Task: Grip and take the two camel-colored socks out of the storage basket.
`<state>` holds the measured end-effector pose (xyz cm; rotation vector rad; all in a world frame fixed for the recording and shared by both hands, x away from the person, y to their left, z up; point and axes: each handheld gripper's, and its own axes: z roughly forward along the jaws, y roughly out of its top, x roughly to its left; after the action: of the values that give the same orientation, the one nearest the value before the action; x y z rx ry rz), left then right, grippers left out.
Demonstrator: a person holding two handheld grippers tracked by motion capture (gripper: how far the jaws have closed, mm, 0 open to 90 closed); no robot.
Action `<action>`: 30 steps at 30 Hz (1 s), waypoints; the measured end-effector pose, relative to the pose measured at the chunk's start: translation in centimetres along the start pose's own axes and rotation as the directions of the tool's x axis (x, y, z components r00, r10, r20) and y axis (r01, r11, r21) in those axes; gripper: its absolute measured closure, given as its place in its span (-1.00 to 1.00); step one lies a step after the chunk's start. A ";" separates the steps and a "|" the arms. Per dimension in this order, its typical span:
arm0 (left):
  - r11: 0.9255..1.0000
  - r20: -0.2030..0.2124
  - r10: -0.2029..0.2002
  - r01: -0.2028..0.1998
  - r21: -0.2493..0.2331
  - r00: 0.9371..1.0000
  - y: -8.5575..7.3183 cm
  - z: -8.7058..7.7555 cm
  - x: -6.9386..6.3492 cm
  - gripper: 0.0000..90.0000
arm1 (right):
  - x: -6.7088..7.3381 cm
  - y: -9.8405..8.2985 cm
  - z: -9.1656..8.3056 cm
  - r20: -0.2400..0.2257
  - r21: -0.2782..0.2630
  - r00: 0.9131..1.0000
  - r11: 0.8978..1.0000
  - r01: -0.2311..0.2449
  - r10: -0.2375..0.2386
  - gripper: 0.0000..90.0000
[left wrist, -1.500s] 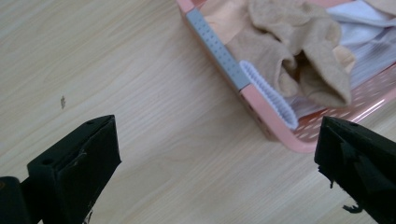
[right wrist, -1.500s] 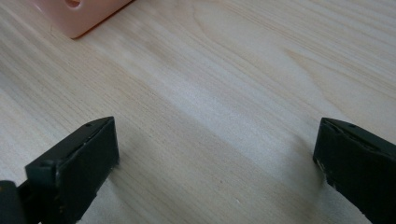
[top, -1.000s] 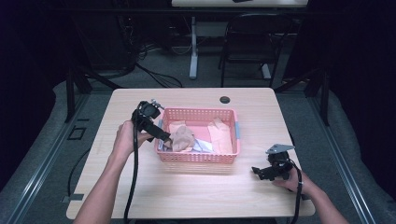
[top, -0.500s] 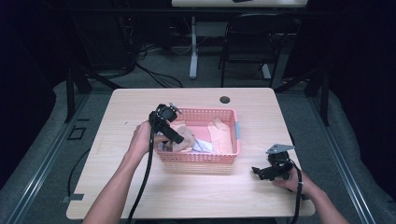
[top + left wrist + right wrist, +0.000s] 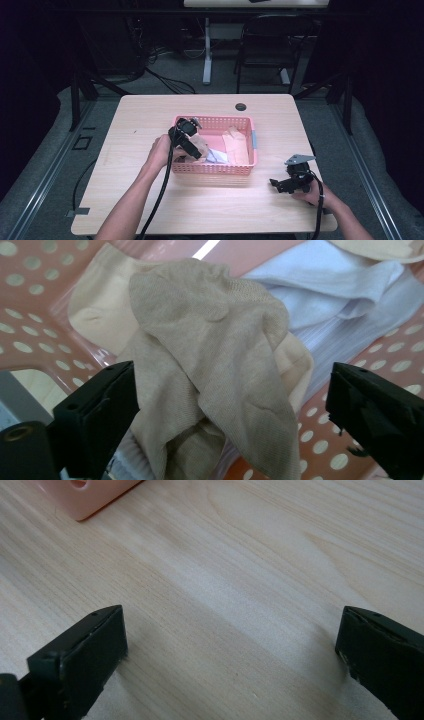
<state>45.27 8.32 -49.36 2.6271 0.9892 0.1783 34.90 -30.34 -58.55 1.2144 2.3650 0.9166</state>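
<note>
Fingers first: on my left gripper point(image 5: 230, 410) both black jaws stand wide with a crumpled beige sock point(image 5: 215, 370) lying between them, and they have just been closing a little, though neither pad presses the cloth. My right gripper point(image 5: 230, 650) is spread wide over bare wood, holding nothing.

From largest to smallest, the wooden table point(image 5: 150, 120) fills the middle of the high view. On it, at centre, sits the pink perforated basket point(image 5: 215, 167). My left gripper point(image 5: 196, 152) dips into its left end, while my right gripper point(image 5: 280, 184) rests on the table at lower right, well apart from the basket.

Inside the basket, in the left gripper view, a pale blue sock point(image 5: 345, 295) lies at upper right, and a cream sock point(image 5: 95, 310) peeks out at upper left beneath the beige one.
</note>
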 end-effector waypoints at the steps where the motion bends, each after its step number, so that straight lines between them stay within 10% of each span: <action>1: 1.000 0.007 -0.001 0.001 -0.001 1.000 0.0 0.2 0.0 -0.83 | 0.0 0.0 0.0 0.000 0.000 1.000 1.000 0.000 0.000 -1.00; 14: 0.997 0.009 0.078 -0.078 0.003 0.997 0.5 1.2 -1.4 -0.28 | 0.0 0.0 0.0 0.000 -0.001 1.000 1.000 -0.001 0.001 -1.00; 30: 0.995 -0.039 0.080 -0.077 0.070 0.996 1.2 3.0 -1.1 0.61 | 0.0 0.0 0.0 -0.004 0.001 1.000 1.000 0.002 -0.002 -1.00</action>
<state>45.85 6.01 -51.78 2.7374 0.9216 0.2221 34.89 -30.36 -58.55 1.2114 2.3692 0.9179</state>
